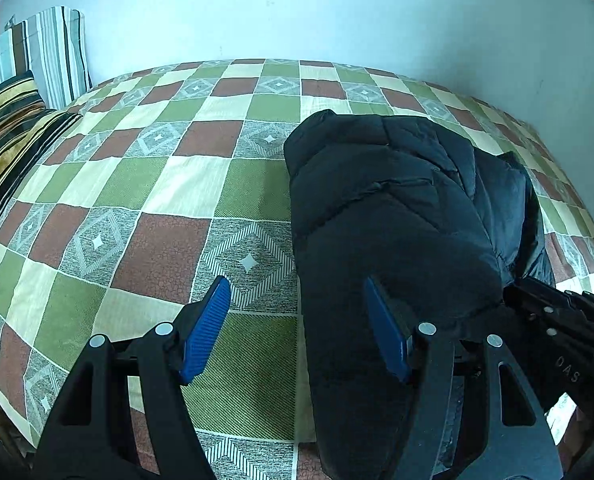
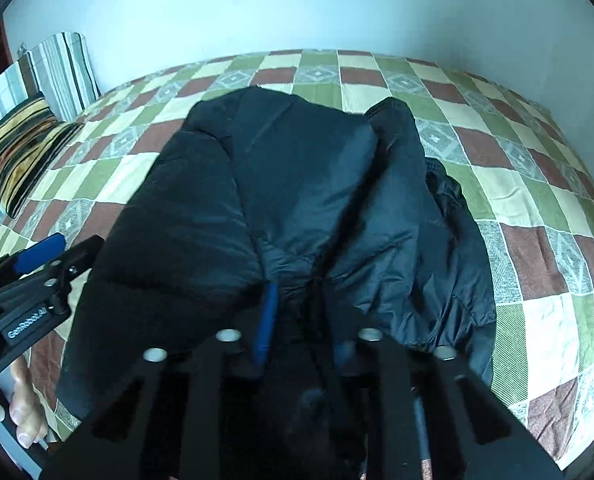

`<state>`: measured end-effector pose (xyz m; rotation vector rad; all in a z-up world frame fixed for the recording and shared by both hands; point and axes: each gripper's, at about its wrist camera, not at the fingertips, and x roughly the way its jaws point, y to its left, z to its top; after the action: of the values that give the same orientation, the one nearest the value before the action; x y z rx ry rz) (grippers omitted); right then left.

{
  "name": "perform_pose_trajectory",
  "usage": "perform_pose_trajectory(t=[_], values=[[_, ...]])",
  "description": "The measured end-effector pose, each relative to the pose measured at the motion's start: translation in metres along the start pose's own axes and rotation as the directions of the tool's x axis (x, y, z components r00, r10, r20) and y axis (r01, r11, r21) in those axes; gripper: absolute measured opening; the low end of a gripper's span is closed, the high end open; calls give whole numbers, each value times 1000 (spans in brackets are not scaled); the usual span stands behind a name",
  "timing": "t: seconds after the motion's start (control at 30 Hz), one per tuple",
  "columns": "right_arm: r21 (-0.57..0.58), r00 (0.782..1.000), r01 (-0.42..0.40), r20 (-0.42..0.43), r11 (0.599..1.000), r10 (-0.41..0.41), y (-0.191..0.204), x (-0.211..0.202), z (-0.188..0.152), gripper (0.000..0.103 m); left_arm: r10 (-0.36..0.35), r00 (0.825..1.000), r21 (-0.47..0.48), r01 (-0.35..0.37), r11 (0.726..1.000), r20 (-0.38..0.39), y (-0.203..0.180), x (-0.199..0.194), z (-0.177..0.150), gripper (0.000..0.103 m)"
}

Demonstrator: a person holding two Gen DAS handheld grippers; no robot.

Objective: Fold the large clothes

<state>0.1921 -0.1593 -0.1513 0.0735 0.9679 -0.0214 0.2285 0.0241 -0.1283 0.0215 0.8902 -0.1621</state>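
We held a gripper in each hand over the bed (image 1: 145, 184). At the far left of the bed sat the striped pillows (image 1: 25, 92), well apart from our work. They did not matter for the fold.

Next came our left gripper (image 1: 297, 328). Its two blue fingers (image 1: 207, 326) stood wide apart and held nothing. One finger hung over the bare checked cover. The other finger was over the near left edge of the black puffy jacket (image 1: 397, 208). So that edge ran up between the fingers, but we could not tell if either one touched it.

The jacket lay on the right half of the bed in this view. It was already folded in part, with one side laid over the middle. Its long way ran from us toward the far wall (image 1: 297, 8).

Then came our right gripper (image 2: 301, 320). Its fingers were close together, and they looked pinched on the near end of the jacket, close to its middle. The cloth bunched up there. The picture was blurry at that spot, so we judged the hold more than we saw it.

We think the right hand was nearer to a good grip. The left hand was just beside the edge and had to close on it. Then both hands could lift the near end and carry it away from us, along the jacket's long way.
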Motion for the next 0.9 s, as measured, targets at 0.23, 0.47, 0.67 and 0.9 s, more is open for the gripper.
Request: perform_pose_trajectory(t=[0.23, 0.47, 0.67, 0.9], values=[[61, 999, 32, 33, 998, -34, -30, -8, 4, 0, -36, 999, 36, 35, 999, 24, -14, -12, 5, 68], [113, 998, 62, 8, 992, -63, -61, -1, 0, 0, -74, 997, 22, 73, 997, 22, -14, -9, 2, 68], [171, 997, 55, -67, 984, -44, -89, 24, -14, 0, -80, 997, 108, 77, 991, 16, -41, 7, -2, 63], [243, 998, -60, -8, 968, 64, -105, 10, -3, 2, -77, 997, 139, 74, 988, 15, -48, 16, -1, 55]])
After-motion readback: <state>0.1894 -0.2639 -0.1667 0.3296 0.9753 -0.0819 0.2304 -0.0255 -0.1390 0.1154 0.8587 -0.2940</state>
